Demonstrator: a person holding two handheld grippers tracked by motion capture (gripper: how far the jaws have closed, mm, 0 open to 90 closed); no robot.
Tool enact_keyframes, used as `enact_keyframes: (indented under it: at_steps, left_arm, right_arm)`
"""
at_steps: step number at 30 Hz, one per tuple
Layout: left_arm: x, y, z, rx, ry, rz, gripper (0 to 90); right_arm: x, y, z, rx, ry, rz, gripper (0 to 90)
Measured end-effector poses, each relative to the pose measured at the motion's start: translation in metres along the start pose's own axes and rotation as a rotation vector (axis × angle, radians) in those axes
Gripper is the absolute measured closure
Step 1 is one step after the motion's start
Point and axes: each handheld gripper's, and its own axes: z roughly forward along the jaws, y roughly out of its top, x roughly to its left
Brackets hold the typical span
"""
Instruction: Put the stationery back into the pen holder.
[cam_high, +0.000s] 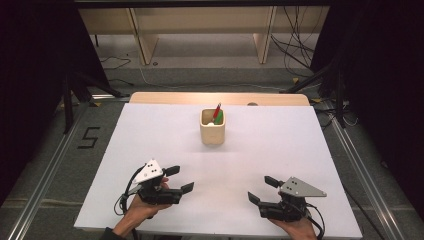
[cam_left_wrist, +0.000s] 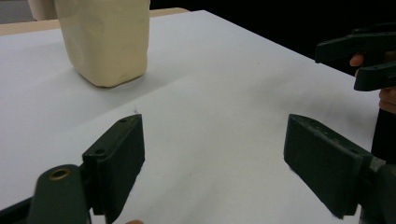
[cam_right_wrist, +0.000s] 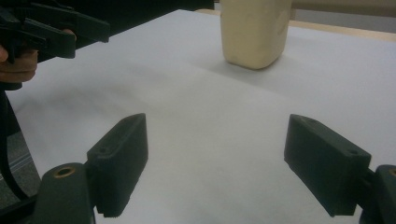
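Showing pens (cam_high: 216, 113) inside cream holder (cam_high: 212, 128) from above, left gripper (cam_high: 179, 178), right gripper (cam_high: 264, 189), jaws spread empty.

- The cup (cam_high: 212, 131) looks like pale, matt wood with a smooth, unvarnished skin.
- The surface (cam_high: 280, 150) wears a smooth, matt white sheet; bare light wood shows along its far edge.
- The left tool (cam_left_wrist: 215, 158) and right tool (cam_right_wrist: 217, 158) have matt black plastic jaws, faintly grainy.
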Motion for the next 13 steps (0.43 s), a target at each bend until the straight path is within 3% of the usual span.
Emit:
enact_keyframes:
  at_steps: [13]
  left_arm:
    - [0.0028,0.0002,-0.0011,-0.009,0.005,-0.011,20.1]
  right_arm:
    - [-0.0013,-0.0003,-0.0002,0.001,-0.003,0.004,22.4]
